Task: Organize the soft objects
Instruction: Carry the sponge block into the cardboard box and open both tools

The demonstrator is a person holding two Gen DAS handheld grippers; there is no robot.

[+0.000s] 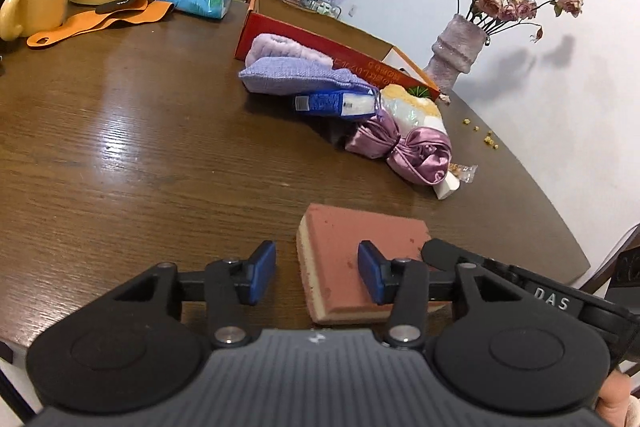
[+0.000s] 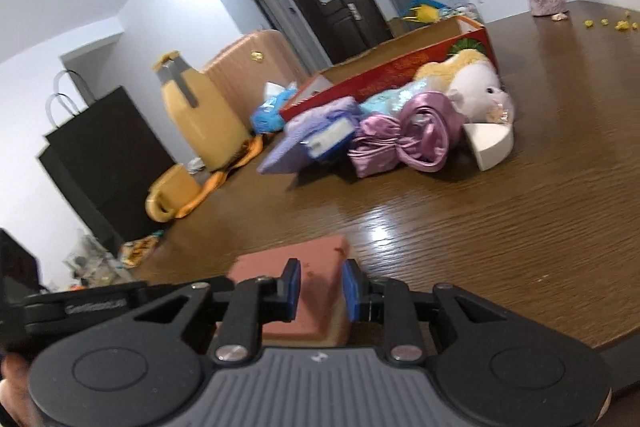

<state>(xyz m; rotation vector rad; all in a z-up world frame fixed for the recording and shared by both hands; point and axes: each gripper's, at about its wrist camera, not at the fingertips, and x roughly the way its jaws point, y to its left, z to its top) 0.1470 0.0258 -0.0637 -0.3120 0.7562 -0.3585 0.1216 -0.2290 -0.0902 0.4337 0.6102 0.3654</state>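
1. The sponge (image 1: 360,259) is lying at the counter's (image 1: 140,147) near edge.
2. The left gripper (image 1: 316,273) is straddling its corner, jaws half open, gripping nothing.
3. The right gripper (image 2: 320,291) is hovering with jaws narrowed; whether it is pinching the sponge I cannot tell.
4. Farther along, the pile of soft things (image 1: 360,115) is still sitting outside the red box (image 1: 320,39), so most sorting remains.

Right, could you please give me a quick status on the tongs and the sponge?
Left tongs open, straddling sponge edge. Right tongs over its corner, grip unclear. Nothing blocking.
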